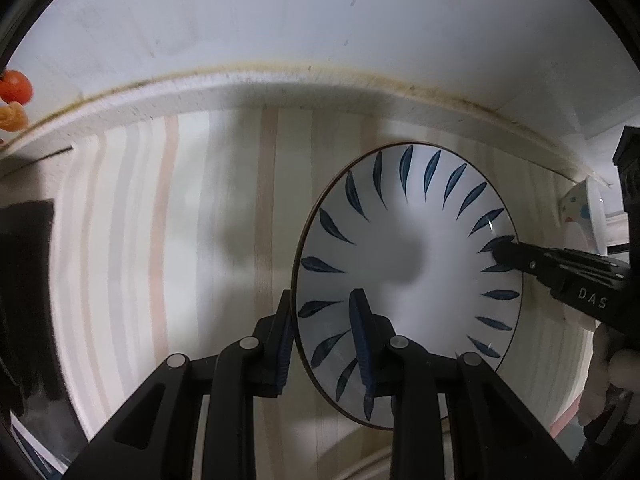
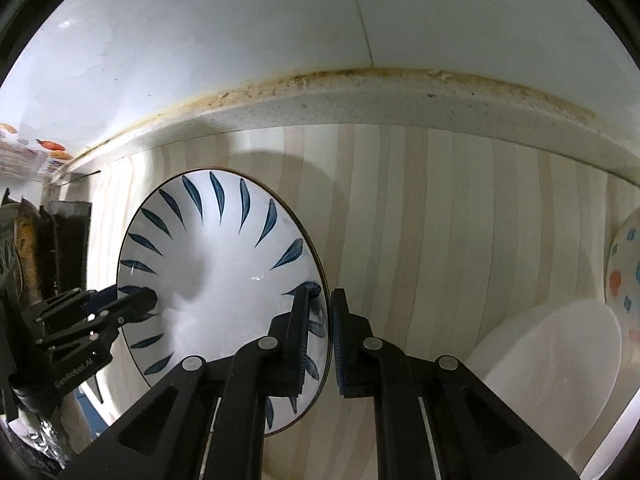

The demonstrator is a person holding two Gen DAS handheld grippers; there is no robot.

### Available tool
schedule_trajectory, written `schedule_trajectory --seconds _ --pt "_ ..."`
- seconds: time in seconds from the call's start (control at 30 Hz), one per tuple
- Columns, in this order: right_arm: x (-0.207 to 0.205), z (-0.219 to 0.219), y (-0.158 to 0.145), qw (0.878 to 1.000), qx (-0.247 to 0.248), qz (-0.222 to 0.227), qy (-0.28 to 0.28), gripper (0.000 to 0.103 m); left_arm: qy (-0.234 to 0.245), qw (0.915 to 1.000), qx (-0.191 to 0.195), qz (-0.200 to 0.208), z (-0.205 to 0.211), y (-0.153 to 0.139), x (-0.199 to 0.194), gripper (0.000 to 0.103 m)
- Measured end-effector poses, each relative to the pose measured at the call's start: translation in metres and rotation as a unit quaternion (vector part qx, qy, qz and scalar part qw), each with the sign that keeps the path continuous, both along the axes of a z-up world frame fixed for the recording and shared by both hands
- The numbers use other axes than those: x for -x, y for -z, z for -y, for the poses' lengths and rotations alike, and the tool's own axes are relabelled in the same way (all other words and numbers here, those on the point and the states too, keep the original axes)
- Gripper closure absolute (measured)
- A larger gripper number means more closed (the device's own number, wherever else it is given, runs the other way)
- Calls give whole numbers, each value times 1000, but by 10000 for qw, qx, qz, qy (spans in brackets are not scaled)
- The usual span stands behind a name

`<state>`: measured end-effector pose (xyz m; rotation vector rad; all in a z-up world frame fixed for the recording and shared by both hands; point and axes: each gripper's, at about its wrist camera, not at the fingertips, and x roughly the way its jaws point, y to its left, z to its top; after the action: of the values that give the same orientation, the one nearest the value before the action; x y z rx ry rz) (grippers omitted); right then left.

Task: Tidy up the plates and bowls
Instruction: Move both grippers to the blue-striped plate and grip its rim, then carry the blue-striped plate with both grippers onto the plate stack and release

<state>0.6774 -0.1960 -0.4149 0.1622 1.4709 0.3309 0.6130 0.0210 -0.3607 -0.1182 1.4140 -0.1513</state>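
A white plate with blue leaf marks point(image 1: 408, 256) is held up over the striped wooden counter point(image 1: 180, 220). My left gripper point(image 1: 322, 304) straddles its left rim, one finger inside, one outside, shut on it. My right gripper point(image 2: 322, 300) clamps the opposite rim of the same plate point(image 2: 224, 280). Each gripper shows in the other's view: the right gripper point(image 1: 500, 250) on the plate's right edge, the left gripper point(image 2: 140, 300) on its left edge.
A plain white plate point(image 2: 552, 364) lies at the right, with a dotted colourful bowl point(image 2: 624, 268) behind it, which also shows in the left wrist view point(image 1: 580, 208). A white wall with a stained seam point(image 2: 360, 76) backs the counter. Dark items point(image 2: 60, 248) stand at the left.
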Motion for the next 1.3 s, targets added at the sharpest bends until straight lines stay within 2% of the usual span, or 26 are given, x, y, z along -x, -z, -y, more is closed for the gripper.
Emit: schedule_trajectory --seconds 0.13,0.33,0.5,0.67,0.87,1.07,1.3 --pt "16 1 -19 9999 -125 82 -38 91 96 9998 15 165 -1 -25 10 79" --pt "52 1 -55 9994 -185 246 -160 91 282 9987 -76 421 1 -62 49 79" --pt "96 4 -79 9989 -323 279 -212 91 301 9986 -52 427 1 -72 89 79" --pt "137 8 -90 9985 -437 191 -258 91 354 9987 -45 351 1 -74 129 79" --pt "188 13 -85 9985 -492 50 -249 91 418 9990 -64 149 5 -59 168 79" --pt "231 19 -62 9981 -537 -212 -228 91 485 9987 -140 -81 12 -36 196 79" --pt "256 22 -26 9972 -565 -473 -99 91 510 9981 -315 -147 22 -18 202 79"
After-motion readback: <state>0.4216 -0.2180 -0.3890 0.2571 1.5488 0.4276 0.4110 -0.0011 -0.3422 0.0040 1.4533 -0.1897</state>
